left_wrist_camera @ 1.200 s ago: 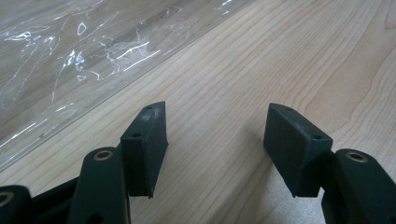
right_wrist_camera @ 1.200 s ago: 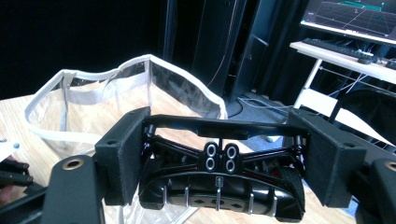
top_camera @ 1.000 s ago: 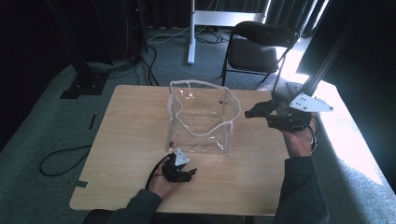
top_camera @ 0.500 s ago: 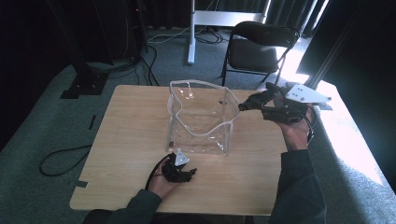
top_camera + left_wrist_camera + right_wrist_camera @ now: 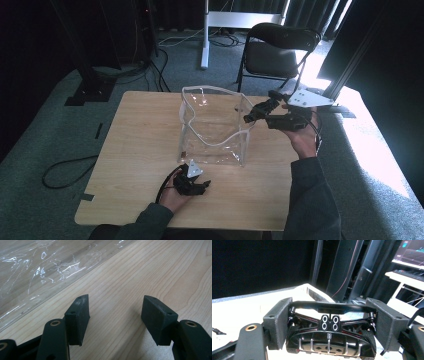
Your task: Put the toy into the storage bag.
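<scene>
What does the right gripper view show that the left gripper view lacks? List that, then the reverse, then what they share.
Right gripper view: a black car clamped in the right gripper, its rear toward the camera, with a dark room and a monitor behind. Left gripper view: the left gripper open and empty, low over the wooden table, with clear plastic at the upper left. Both: a pair of black jaws rising from the bottom edge.

A black toy car (image 5: 329, 340) with silver grille bars sits by the clear plastic bag (image 5: 215, 125) on the pale, wood-grained table (image 5: 140, 130).
</scene>
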Demonstrator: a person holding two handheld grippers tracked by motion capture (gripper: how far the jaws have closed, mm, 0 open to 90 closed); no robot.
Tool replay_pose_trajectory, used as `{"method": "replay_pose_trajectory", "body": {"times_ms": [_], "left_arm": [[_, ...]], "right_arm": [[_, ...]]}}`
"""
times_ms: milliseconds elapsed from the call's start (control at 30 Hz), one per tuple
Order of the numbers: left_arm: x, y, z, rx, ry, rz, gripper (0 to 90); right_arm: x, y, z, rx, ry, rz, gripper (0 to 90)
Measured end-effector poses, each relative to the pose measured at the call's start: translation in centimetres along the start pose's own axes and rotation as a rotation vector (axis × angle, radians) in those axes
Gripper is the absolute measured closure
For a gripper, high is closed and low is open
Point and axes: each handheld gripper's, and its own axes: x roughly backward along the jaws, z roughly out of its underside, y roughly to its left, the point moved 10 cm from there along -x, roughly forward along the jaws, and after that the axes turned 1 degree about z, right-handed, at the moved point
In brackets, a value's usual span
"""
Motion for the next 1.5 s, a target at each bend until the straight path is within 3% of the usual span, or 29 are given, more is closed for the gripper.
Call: {"method": "replay_pose_trajectory", "body": {"times_ms": [200, 400, 767, 1033, 1500], "left_arm": [[0.0, 0.0, 0.0, 0.001, -0.003, -0.002, 40.0], [0.0, 0.0, 0.0, 0.0, -0.003, -0.002, 39.8], [0.0, 0.0, 0.0, -0.002, -0.002, -0.002, 39.8], [0.0, 0.0, 0.0, -0.003, -0.001, -0.002, 39.8], [0.0, 0.0, 0.0, -0.006, 0.001, -0.002, 39.7]], "right_arm": [[-1.6, 0.0, 1.3, -0.008, 0.053, -0.027, 24.7], [-2.5, -0.4, 2.0, -0.029, 0.064, -0.04, 24.7], [-3.4, -0.7, 3.6, -0.038, 0.113, -0.089, 24.7], [-4.3, -0.8, 5.2, -0.075, 0.148, -0.133, 24.6], [-4.9, -0.8, 6.8, -0.102, 0.176, -0.149, 24.5]]}}
